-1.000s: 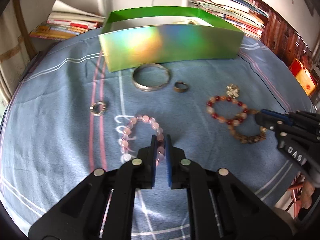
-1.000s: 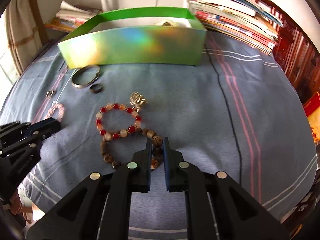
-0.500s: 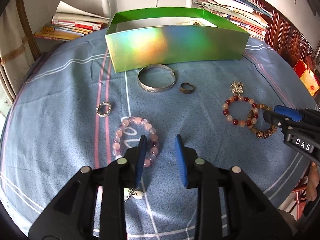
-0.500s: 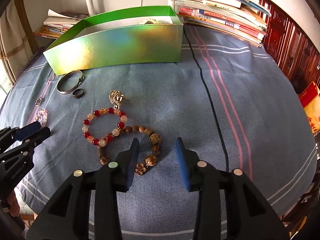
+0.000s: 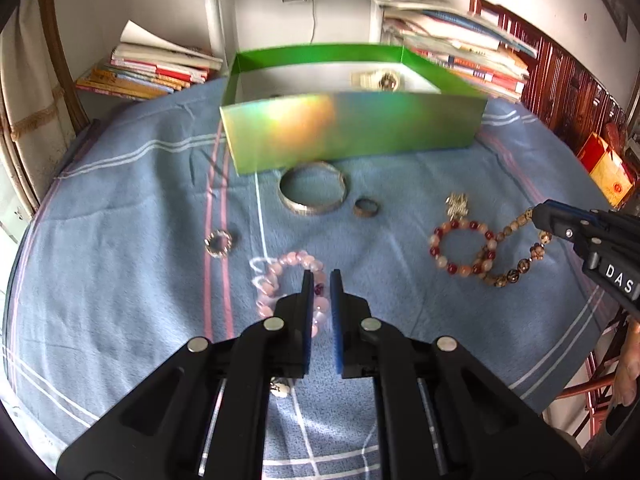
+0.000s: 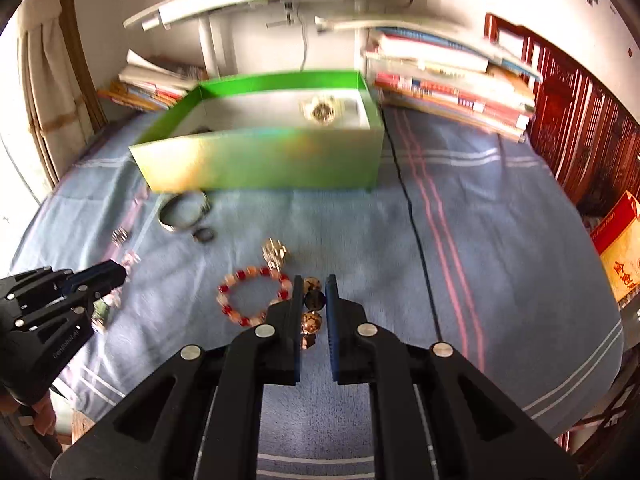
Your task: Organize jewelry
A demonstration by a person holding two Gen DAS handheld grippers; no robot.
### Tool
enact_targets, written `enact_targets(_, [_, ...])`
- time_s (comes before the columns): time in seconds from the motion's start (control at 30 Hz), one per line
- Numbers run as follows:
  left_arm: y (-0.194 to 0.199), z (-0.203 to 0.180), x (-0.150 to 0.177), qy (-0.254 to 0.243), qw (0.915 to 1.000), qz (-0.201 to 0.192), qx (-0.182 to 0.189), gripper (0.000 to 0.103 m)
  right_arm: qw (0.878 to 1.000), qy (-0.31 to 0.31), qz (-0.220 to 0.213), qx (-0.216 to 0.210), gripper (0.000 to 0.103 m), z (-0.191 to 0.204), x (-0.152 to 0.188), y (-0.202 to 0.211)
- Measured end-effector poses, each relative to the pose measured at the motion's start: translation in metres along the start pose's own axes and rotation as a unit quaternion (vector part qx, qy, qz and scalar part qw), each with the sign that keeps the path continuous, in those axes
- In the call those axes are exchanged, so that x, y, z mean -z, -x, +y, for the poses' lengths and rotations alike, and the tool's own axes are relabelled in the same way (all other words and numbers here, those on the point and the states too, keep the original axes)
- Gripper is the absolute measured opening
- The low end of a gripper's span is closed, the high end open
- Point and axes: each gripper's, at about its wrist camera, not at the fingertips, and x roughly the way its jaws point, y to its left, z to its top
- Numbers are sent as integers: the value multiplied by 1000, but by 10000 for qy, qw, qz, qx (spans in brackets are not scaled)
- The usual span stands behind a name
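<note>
My left gripper (image 5: pixel 322 280) is shut on a pink bead bracelet (image 5: pixel 280 274), whose beads show between the blue pads. Over on the right side, my right gripper (image 6: pixel 311 285) is shut on a brown bead bracelet (image 6: pixel 313 300). In the left wrist view the right gripper (image 5: pixel 540 216) holds one end of the brown bracelet (image 5: pixel 512 276) up, and the rest trails to the cloth. A red and peach bracelet (image 5: pixel 440 262) (image 6: pixel 226 308) lies beside it. The green box (image 5: pixel 352 132) (image 6: pixel 260 160) stands open behind, with a pale piece inside.
On the blue striped cloth (image 5: pixel 120 240) lie a silver bangle (image 5: pixel 304 210), a dark ring (image 5: pixel 366 208), a small sparkly ring (image 5: pixel 218 242) and a gold charm (image 5: pixel 458 202). Stacks of books (image 6: pixel 452 84) flank the box. The cloth's right part (image 6: pixel 500 240) holds nothing.
Both grippers were shut a second ago, stood open half a second ago, and are shut on their bracelets again. The right gripper has risen, and the brown bracelet has come partly off the cloth.
</note>
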Motion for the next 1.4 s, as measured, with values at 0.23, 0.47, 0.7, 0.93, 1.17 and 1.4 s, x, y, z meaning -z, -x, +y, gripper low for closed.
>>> enact_targets(0.23, [19,3,-14,57,9996,-272,21,9,9993,-27,-365,-83,11,-2,-23,21])
enact_targets(0.47, [30,10,-48,45,9986,-523,106,9,9983,14,-537,-239,11,2,-55,25])
enact_targets(0.7, [16,6,-39,-158,9996,-191,137,11,9984,94,-462,-307,11,7,-43,24])
enact_targets(0.93, [-23,-1,-10,-152,9984,504,225,30,9994,-44,262,-217,11,0,-6,-15])
enact_targets(1.17, [-34,-7,-1,-221,9979,609,79,12,9993,-34,300,-199,11,4,-1,-20])
enact_targets(1.4, [-18,-1,-13,-54,9995,316,22,9,9997,-6,160,-178,11,4,-11,-12])
